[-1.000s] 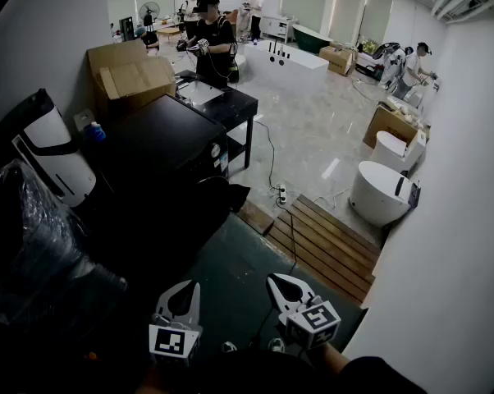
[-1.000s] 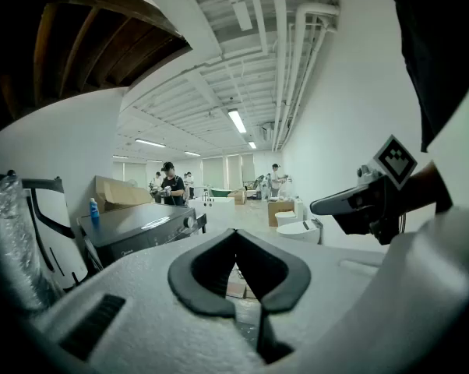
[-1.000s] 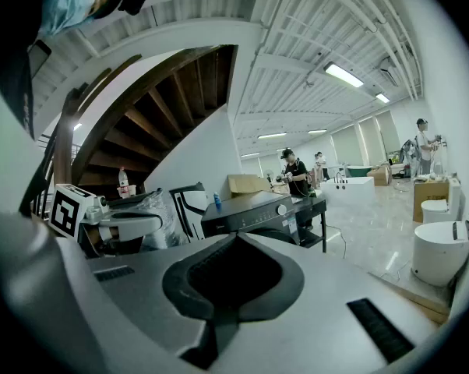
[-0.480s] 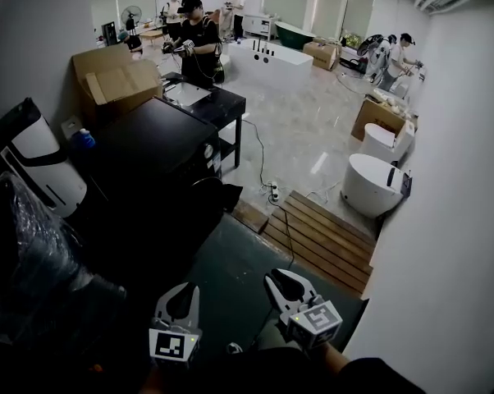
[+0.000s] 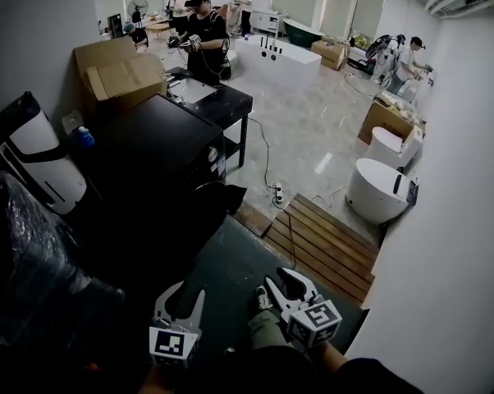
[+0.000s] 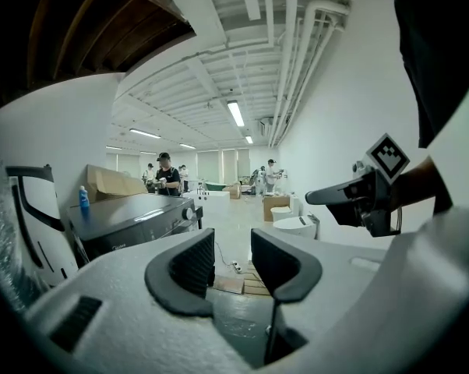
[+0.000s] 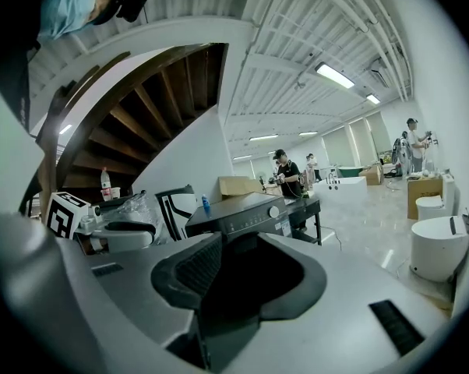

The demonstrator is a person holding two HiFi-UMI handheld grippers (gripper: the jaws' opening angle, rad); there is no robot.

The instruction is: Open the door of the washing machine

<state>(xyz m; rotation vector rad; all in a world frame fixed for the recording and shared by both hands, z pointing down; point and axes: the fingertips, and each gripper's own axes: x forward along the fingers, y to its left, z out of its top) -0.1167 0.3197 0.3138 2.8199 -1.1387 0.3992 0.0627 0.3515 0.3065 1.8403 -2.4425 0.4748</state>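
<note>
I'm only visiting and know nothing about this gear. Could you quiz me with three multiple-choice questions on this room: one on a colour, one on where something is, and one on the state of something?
1. What colour is the washing machine?
A) white B) black C) red

2. Where does the wooden slatted platform lie?
A) on top of the washing machine B) flat on the floor, between the washing machine and the round white fixture C) upright against the wall

3. How do the left gripper's jaws stand?
A) apart, nothing between them B) pressed shut together C) clamped on the machine's door

Answers:
1 B: its top and front are black in the head view.
2 B: the head view shows it flat on the floor between those two.
3 A: the left gripper view shows only floor in the gap between the pads, and the jaws are opening.
</note>
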